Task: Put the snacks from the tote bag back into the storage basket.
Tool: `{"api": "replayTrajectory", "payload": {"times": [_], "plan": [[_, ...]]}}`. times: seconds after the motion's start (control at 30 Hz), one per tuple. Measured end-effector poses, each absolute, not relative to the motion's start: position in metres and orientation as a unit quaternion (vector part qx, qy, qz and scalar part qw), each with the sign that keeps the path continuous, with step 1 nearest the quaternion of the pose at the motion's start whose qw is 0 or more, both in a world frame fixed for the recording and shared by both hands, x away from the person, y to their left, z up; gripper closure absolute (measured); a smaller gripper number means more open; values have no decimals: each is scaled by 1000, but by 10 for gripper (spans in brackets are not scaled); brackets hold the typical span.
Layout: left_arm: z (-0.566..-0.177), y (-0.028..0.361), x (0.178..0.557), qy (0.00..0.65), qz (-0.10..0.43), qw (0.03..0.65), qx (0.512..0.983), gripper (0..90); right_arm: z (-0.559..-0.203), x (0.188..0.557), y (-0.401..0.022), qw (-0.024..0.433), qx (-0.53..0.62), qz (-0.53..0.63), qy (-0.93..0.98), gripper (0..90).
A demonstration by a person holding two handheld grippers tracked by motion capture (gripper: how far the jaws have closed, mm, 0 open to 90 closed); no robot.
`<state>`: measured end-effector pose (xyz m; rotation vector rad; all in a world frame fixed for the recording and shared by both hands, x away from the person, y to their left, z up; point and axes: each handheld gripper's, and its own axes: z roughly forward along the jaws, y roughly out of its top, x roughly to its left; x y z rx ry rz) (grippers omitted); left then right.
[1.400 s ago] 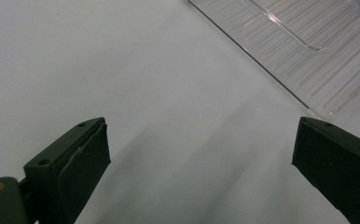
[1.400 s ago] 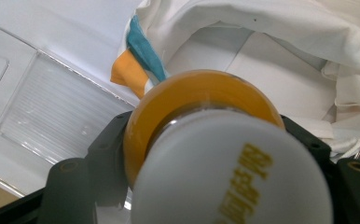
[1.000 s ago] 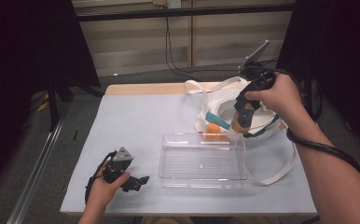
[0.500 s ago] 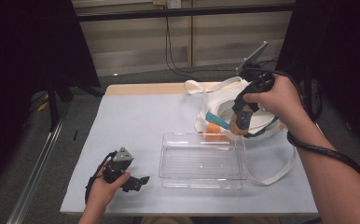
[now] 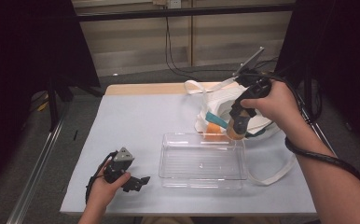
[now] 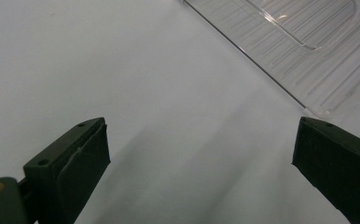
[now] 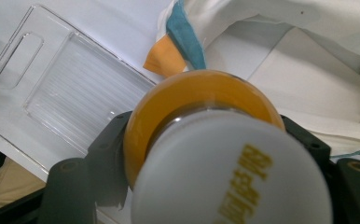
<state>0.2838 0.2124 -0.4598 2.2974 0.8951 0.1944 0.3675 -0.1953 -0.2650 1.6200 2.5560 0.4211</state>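
On pale grey table [image 5: 145, 121], dark surroundings

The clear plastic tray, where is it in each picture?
High view: the clear tray lies flat at the table's middle, just below the right gripper.
Left gripper view: its ribbed corner fills the top right.
Right gripper view: it lies at the left, beside the orange bottle.
Shared landmark: the tray's long straight edge.

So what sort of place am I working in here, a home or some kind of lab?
Most likely a lab or recording setup, not a home: a plain white table between black curtains, loose cables on a bare floor, and a metal rail alongside.
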Motion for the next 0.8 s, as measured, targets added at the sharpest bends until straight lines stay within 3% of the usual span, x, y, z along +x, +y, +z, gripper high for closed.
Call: {"api": "replayTrajectory", "payload": {"times": [0.8], "plan": [[-461,211,284,339,71,325,880,37,-280,361,-186,35,528,130,838,303]]}}
